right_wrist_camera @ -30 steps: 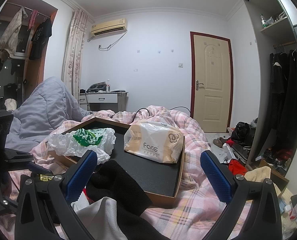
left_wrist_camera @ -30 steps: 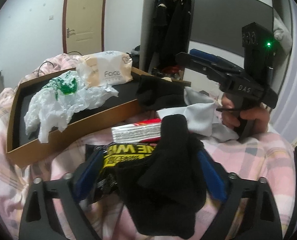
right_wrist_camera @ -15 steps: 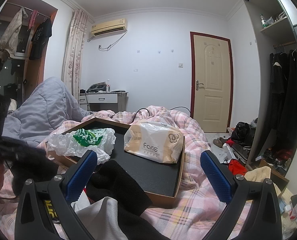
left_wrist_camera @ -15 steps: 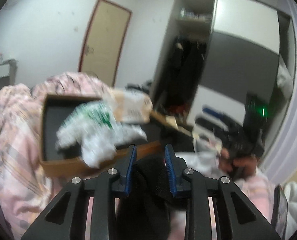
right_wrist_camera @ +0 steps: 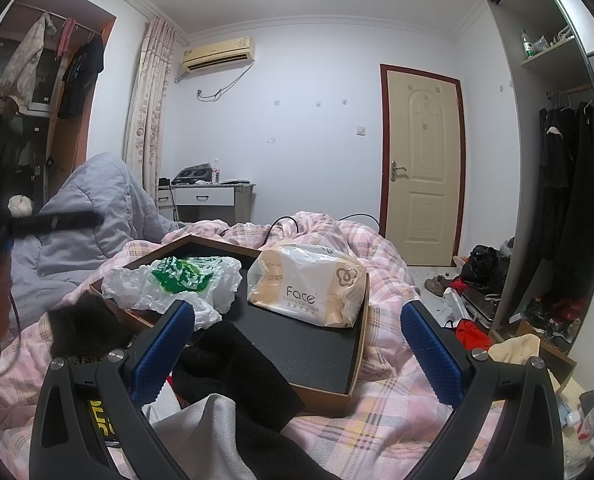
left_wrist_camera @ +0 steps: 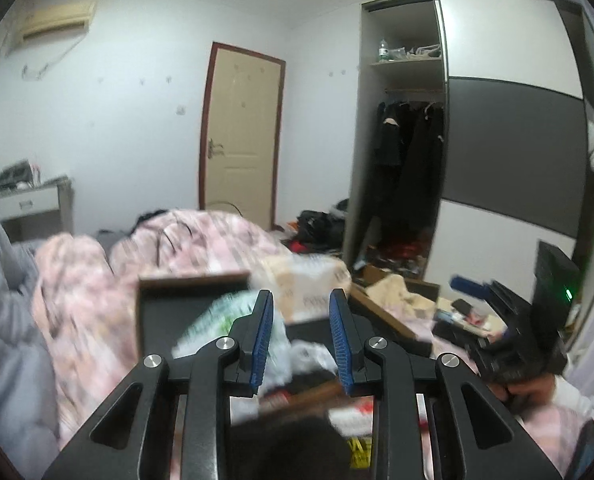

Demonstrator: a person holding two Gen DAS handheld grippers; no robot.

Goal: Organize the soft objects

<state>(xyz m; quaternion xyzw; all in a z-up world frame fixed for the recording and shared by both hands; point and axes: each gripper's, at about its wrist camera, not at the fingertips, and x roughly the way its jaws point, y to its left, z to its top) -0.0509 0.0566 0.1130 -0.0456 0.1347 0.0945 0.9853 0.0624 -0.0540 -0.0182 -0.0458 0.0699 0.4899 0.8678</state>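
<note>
Our left hand-held gripper has swung up toward the box at 12 o'clock; whether its narrowed jaws grip the black sock at 6 o'clock we cannot tell (blur); delivery seems underway; our right hand-held gripper gapes empty.

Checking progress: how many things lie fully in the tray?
2: plastic bag at the tray's left, tissue pack at its right. A black cloth only overlaps the near corner and may hide something.

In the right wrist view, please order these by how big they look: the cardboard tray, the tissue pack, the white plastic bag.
1. cardboard tray, clearly the largest.
2 and 3. tissue pack and white plastic bag: they look about alike, so I do not rank them.
</note>
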